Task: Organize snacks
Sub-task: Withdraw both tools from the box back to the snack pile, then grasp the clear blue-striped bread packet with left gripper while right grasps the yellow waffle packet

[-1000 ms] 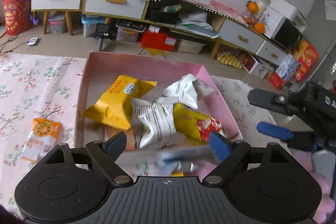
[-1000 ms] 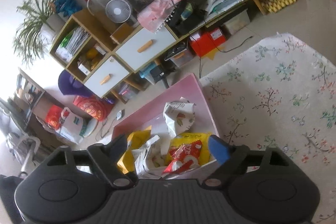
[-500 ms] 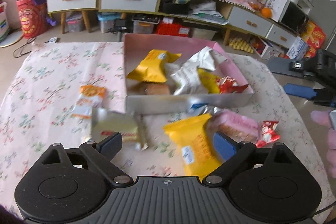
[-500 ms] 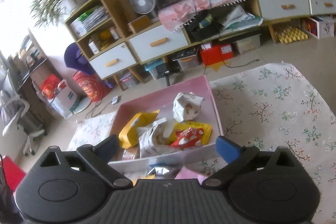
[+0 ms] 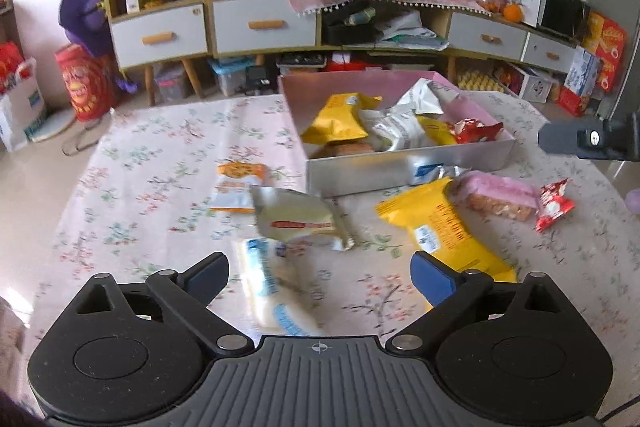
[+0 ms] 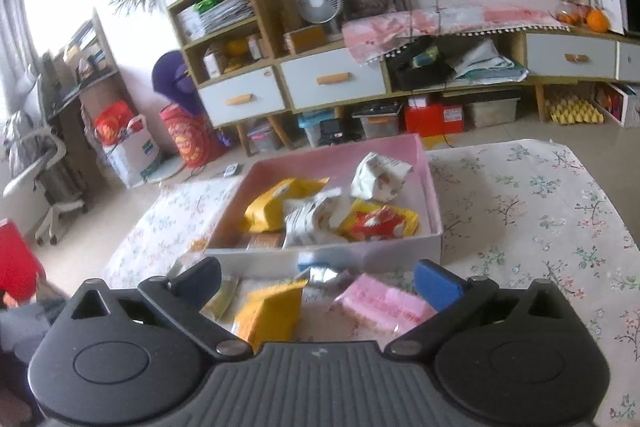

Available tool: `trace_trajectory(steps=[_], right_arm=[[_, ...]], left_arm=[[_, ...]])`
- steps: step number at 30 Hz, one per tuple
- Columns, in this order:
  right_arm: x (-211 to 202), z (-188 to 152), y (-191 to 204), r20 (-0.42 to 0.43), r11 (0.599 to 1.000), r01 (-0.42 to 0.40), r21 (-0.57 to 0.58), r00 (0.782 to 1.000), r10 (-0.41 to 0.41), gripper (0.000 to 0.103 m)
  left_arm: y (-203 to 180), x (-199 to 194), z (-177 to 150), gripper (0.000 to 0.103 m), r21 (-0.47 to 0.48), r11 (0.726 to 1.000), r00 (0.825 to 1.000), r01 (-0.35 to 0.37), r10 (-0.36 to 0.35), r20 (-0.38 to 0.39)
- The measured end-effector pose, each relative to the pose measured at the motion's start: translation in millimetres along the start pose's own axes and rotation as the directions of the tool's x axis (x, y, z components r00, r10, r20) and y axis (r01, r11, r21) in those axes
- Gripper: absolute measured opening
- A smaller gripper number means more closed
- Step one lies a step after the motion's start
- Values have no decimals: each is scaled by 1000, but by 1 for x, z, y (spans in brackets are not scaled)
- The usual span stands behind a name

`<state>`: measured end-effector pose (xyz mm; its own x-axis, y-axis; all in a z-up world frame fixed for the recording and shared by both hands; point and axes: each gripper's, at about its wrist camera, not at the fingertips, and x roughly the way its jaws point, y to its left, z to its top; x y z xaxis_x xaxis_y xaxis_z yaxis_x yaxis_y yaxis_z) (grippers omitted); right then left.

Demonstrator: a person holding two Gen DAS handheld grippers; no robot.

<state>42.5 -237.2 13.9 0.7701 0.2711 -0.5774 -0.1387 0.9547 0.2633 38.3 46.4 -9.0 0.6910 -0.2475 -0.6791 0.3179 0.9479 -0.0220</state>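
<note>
Left hand-held gripper (image 5: 320, 277) hangs over the floral surface (image 5: 160, 195), its jaws opening with nothing clamped; a pale blue-and-white packet (image 5: 272, 291) lies on the cloth below the gap. Right hand-held gripper (image 6: 318, 279) is likewise released and widening, above a yellow packet (image 6: 272, 311) and a pink packet (image 6: 384, 303). Further off sits the pink box (image 5: 408, 163), already holding several snacks. Near its front wall lie a gold packet (image 5: 300, 219), an orange packet (image 5: 236, 183) to the left, and a small red wrapper (image 5: 554, 203) to the right.
</note>
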Motion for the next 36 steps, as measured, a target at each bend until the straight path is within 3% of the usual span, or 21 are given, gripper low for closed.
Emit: trace_trajectory(steps=[6,19,32,36], right_arm=[[4,-19,22,-21,996,-7,-94,1000,5,89],[14,-46,45,-77,986,-23,-162,997,11,89],[44,-61,54,-142,977,7,-213,989,-38,89],[52,-59,53,-158,983,7,-182,987,-37,89]], left_arm=[[18,-4,-7,99,-12,1000,1000,-15,15,-13],[49,7,-28,99,33,986,986,-164,165,-22],[28,35,-22,97,-16,999,996,-47,46,-71],[24,45,-21,90,-26,999,995,-46,43,-89]])
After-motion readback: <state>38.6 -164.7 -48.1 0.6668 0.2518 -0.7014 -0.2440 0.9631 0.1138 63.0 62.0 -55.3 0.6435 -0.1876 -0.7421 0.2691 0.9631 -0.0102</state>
